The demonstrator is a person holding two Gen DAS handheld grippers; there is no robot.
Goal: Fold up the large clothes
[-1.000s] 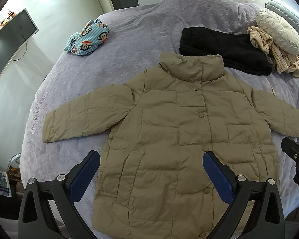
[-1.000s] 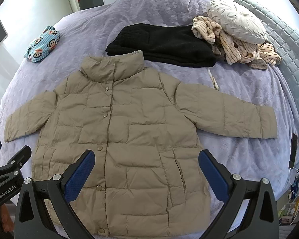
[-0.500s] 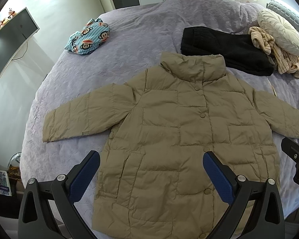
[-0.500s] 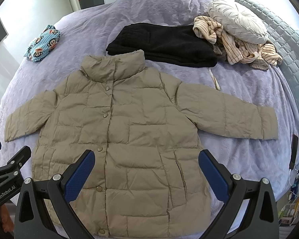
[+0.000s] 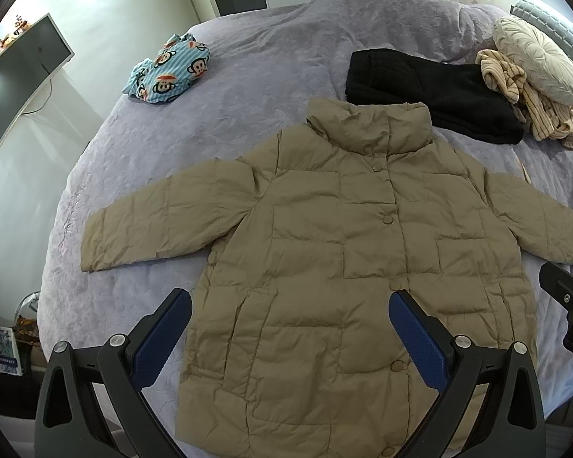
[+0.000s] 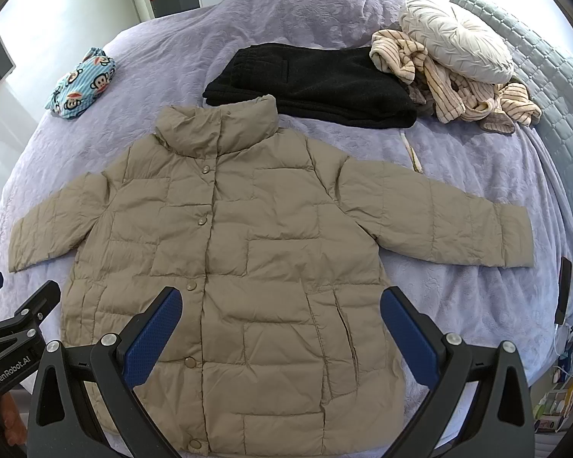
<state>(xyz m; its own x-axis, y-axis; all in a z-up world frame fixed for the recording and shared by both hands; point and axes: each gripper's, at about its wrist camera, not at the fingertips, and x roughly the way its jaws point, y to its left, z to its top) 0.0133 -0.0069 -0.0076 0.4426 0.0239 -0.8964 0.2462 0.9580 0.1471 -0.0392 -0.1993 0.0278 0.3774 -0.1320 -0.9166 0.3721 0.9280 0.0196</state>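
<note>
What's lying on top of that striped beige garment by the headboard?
A round cream cushion rests on the striped beige garment. What lies beneath the pile is covered.

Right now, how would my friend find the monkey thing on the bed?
Start at the big purple bed and the tan puffy coat spread across it. Look past the coat's left sleeve toward the bed's far left edge. The crumpled bundle there is the only thing with blue stripes and cartoon monkey faces.
</note>
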